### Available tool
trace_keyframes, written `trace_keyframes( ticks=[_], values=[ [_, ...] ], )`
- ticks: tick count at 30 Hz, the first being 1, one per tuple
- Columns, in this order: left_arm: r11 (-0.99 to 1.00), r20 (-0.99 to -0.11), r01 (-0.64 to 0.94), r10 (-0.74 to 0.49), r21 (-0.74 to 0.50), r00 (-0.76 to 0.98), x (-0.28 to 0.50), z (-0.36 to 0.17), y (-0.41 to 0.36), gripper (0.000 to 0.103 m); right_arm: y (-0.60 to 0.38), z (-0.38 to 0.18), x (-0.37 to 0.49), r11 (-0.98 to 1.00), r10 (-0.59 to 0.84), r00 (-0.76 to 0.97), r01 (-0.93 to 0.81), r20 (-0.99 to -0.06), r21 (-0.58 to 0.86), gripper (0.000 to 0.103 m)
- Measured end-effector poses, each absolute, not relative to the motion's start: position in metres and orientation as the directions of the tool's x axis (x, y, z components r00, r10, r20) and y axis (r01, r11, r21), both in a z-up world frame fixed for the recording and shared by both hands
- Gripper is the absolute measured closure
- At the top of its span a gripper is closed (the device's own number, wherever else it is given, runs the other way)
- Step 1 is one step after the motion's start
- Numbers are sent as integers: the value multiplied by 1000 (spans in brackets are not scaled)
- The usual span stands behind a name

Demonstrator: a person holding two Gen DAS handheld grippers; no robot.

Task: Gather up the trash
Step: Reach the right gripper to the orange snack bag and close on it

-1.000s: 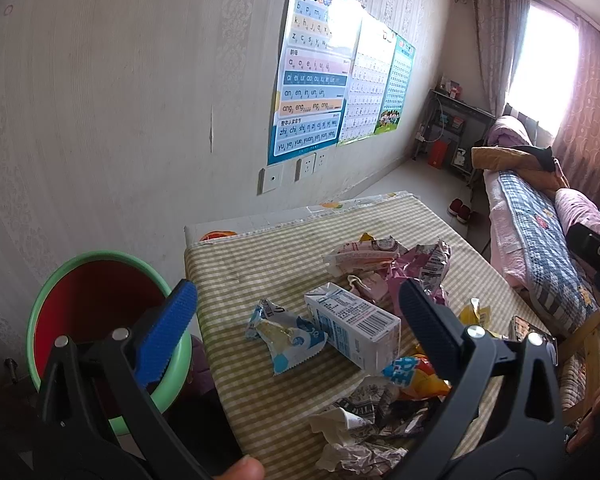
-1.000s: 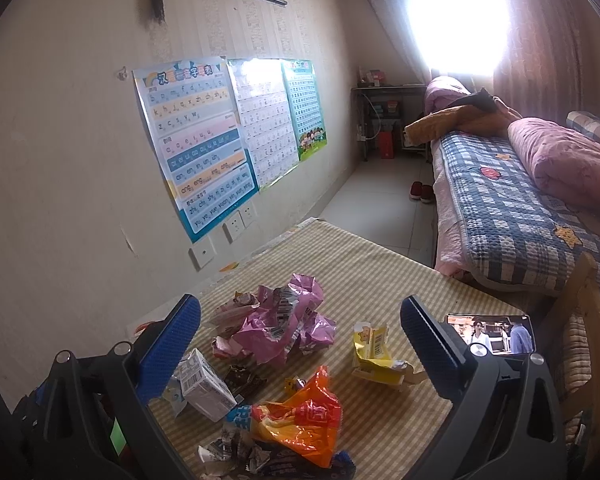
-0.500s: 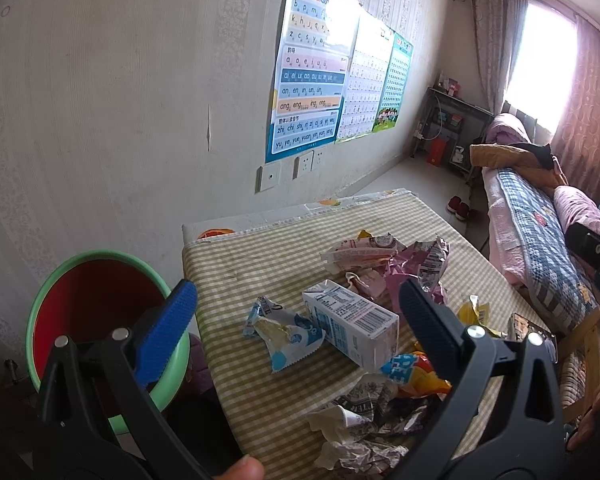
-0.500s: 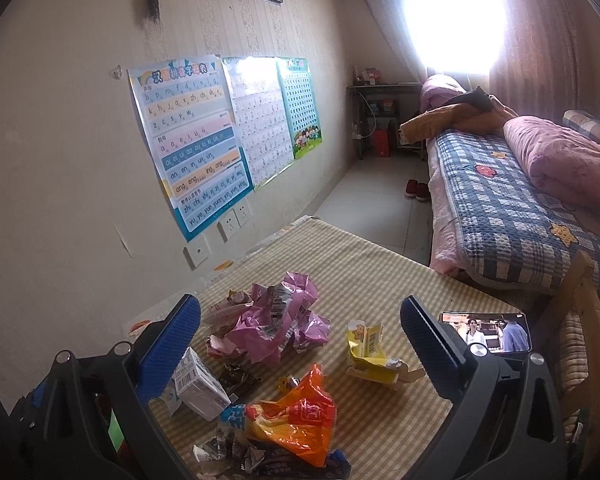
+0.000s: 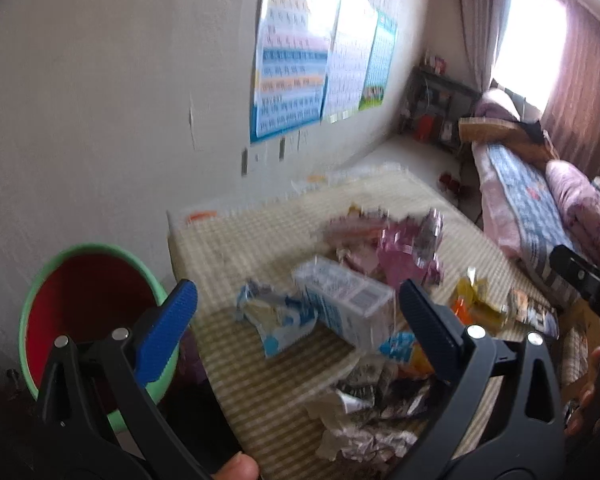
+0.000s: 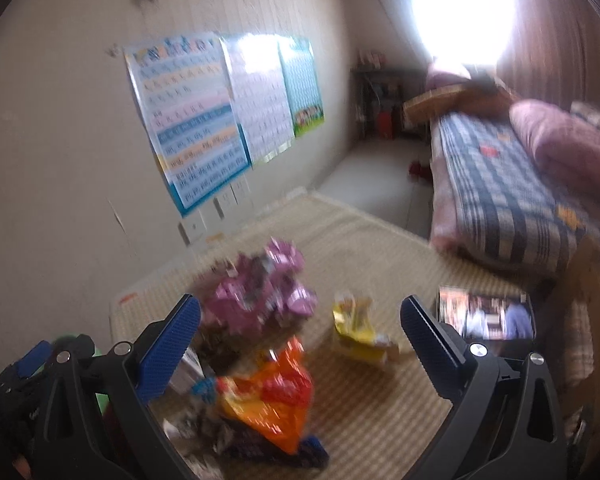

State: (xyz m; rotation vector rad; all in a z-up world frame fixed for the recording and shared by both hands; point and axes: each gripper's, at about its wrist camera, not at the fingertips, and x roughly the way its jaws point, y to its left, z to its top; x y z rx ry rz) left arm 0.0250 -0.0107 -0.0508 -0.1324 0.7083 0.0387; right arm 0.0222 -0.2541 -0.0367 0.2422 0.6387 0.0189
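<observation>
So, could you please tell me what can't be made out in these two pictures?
- Left wrist view: milk carton print, motion-blurred.
- Left wrist view: bin bottom, hidden by the left gripper.
- Right wrist view: orange wrapper label, blurred.
- Right wrist view: phone edge, behind the right gripper.

Left claw, right claw: black frames, blue ribbed pads, silver screws; bare fingertip.

This is a lived-in bedroom in a home. A bed with a blue plaid quilt and a pink pillow runs along one side under a bright curtained window. Children's learning posters hang on the pale wall above wall sockets. A small tabletop in checked cloth stands near the bed, a phone lying on it.
</observation>
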Motion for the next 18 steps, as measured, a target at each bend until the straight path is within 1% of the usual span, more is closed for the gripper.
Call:
trace_keyframes(
  ticks=[2,4,6,8,10,11,12,14,15,18],
  values=[
    [992,-686,-47,-48,-119,726,30,-59,-13,4,-259,-49,20,967,108,779,63,-617,248,7],
    [992,-700,-34,-59,-118,712,32,-63,-13,4,-264,-60,17,965,118,759,65,-640,255,7],
    [990,-708,-65,-41,-122,705,36,-71,-5,4,-268,-73,15,968,110,739,73,-664,241,7],
    [988,-736,-94,-26,-122,676,43,-82,4,5,-269,-83,13,969,110,719,77,-686,236,7],
    [984,-792,-98,-59,-148,608,56,-103,14,16,-269,-91,12,969,109,701,82,-705,231,7],
    [984,-805,-98,-65,-152,590,60,-109,16,24,-268,-95,11,970,110,694,81,-711,229,7],
    [983,-817,-100,-71,-155,572,64,-116,18,28,-267,-98,12,970,112,688,79,-717,228,7],
    [983,-836,-103,-74,-154,544,73,-129,21,44,-265,-101,13,970,123,679,72,-724,232,10],
    [982,-841,-106,-78,-159,535,77,-133,21,49,-264,-103,14,969,136,673,64,-727,240,11],
    [974,-851,-99,-125,-203,511,91,-142,21,56,-261,-104,17,961,184,657,38,-731,275,13]
  ],
)
